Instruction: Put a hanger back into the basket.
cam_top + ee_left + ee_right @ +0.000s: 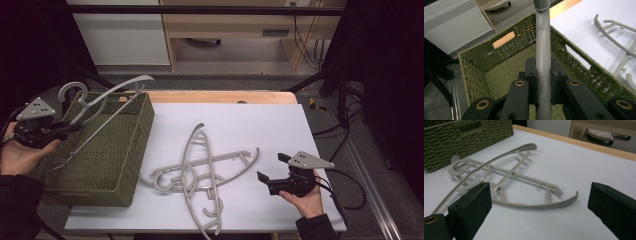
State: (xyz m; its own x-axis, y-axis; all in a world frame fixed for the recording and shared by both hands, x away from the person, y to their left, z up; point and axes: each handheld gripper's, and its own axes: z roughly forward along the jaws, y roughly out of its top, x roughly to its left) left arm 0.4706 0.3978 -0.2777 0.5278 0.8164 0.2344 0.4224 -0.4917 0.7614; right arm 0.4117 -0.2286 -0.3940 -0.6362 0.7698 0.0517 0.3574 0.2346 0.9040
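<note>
Over the green basket [127, 150], a grey hanger [107, 97] is clamped by the left gripper [65, 129] — it should be lowered flat before release; the right gripper [272, 170] is held wide, empty.

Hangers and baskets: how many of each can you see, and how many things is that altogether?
Grey plastic hangers: 3, one clamped in the left gripper over the basket, two crossed on the table, and.
Green woven basket: 1
Total: 4

- It looks like a lab or test room.
- The worktop [280, 130] has a plain white sheet on it.
- Black cables [305, 45] hang by a wooden desk [240, 25].
- A black metal frame [200, 10] stands around it.
</note>
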